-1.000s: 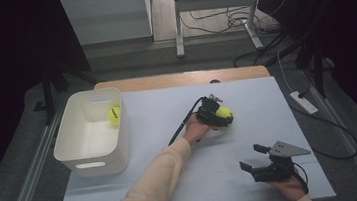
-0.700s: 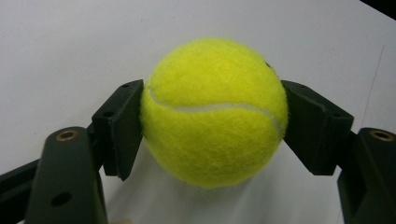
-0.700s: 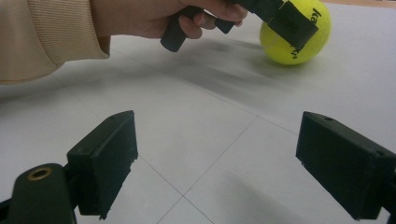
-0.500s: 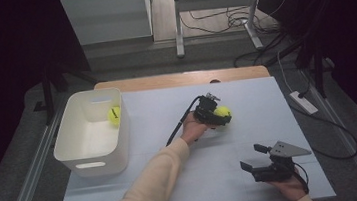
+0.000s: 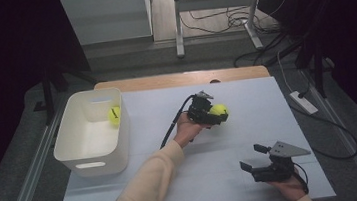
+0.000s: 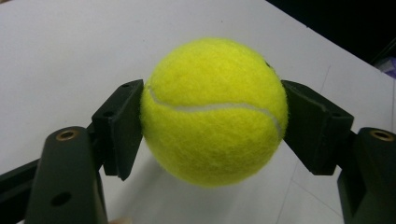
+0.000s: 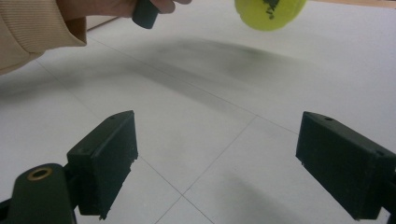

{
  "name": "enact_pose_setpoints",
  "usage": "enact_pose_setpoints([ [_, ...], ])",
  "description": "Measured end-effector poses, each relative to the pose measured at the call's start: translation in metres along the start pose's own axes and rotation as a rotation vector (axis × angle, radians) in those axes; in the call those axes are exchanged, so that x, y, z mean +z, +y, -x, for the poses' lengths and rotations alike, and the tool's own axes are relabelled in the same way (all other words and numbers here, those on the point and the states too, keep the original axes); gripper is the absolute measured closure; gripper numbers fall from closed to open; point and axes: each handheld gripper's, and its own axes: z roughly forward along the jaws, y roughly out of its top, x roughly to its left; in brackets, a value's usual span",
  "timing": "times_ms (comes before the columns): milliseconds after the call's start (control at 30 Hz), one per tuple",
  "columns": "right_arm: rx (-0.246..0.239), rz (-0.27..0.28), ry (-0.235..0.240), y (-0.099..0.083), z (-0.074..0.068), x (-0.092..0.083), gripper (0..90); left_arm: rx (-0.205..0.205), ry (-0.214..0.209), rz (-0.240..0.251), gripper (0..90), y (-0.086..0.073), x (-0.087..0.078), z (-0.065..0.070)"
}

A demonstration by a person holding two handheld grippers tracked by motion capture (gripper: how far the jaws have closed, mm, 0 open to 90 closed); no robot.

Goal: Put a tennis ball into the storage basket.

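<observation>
Ball (image 6: 214, 112) clamped tight in my left claw (image 5: 211, 113), one pad on each side, lifted just clear of the bench (image 5: 246, 98). This looks like the carry step. The bin (image 5: 94, 162) sits well off to the claw's left, with another ball (image 5: 114, 116) already in it. Next I'd swing across, get over the rim, then let go. My right claw (image 5: 253, 159) rests near me, jaws wide, nothing in them.

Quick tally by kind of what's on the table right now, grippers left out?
Tennis balls: 2, one held in the left gripper, one in the bin
White bins: 1
Total: 3
</observation>
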Motion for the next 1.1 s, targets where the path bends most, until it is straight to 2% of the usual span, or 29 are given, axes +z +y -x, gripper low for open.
enact_pose_setpoints([
  [200, -0.001, 0.0, -0.001, 0.0, 0.0, 0.001, 12.8, 0.003, 0.001, 0.025, 27.6, -0.002, -0.018, 0.0],
  [500, 0.001, -0.006, -0.002, 0.0, -0.001, 0.001, 12.8, 0.008, 0.004, 0.052, 27.6, -0.007, -0.036, 0.0],
  [1100, 0.0, -0.005, -0.003, 0.0, -0.001, 0.001, 12.8, 0.021, 0.007, 0.089, 27.5, -0.01, -0.055, 0.004],
])
